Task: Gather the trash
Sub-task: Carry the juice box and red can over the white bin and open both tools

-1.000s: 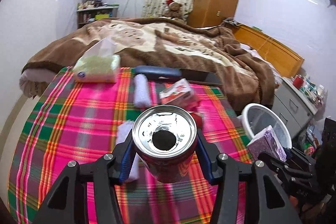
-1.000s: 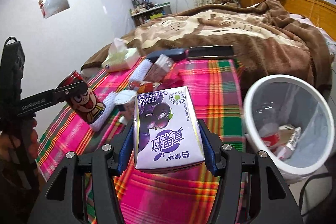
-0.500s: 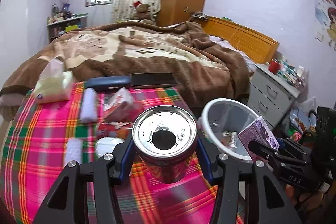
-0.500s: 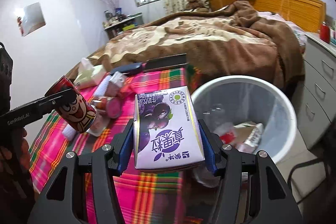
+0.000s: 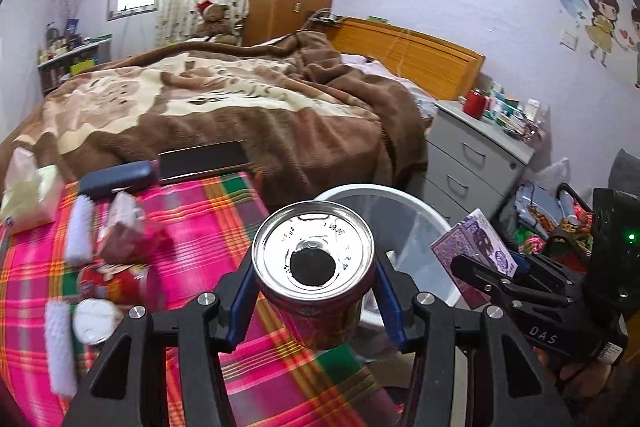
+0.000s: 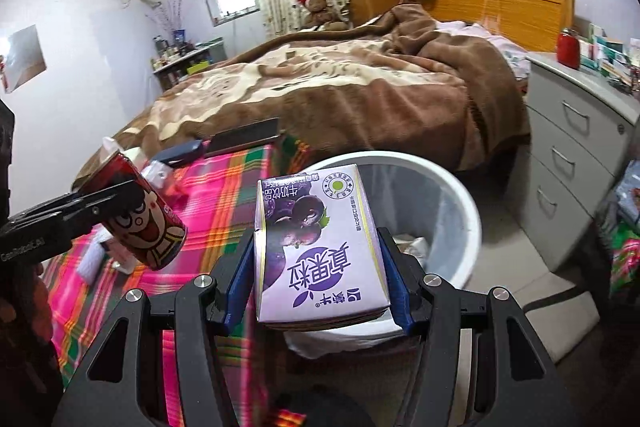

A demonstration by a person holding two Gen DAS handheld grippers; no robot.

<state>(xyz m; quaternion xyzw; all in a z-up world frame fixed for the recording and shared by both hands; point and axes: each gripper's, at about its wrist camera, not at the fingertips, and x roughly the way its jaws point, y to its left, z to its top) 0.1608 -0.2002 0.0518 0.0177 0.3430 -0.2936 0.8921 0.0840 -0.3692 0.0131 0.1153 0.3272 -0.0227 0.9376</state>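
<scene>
My left gripper (image 5: pixel 314 291) is shut on a red drink can (image 5: pixel 316 271) with an open silver top, held above the table's right edge beside the white trash bin (image 5: pixel 404 199). The can also shows in the right wrist view (image 6: pixel 144 217). My right gripper (image 6: pixel 320 267) is shut on a purple milk carton (image 6: pixel 320 239), held over the near rim of the bin (image 6: pixel 464 203). The carton also shows in the left wrist view (image 5: pixel 476 241). Crumpled wrappers lie inside the bin.
A table with a pink plaid cloth (image 5: pixel 192 227) holds a tissue pack (image 5: pixel 28 191), white rolls, a red wrapper (image 5: pixel 120 239) and a small white cup (image 5: pixel 94 319). A bed (image 5: pixel 224 107) stands behind it. A grey drawer unit (image 6: pixel 580 155) stands right of the bin.
Both grippers have swung right from over the table toward the bin. The carton now hangs over the bin's rim and the can is close beside the bin.
</scene>
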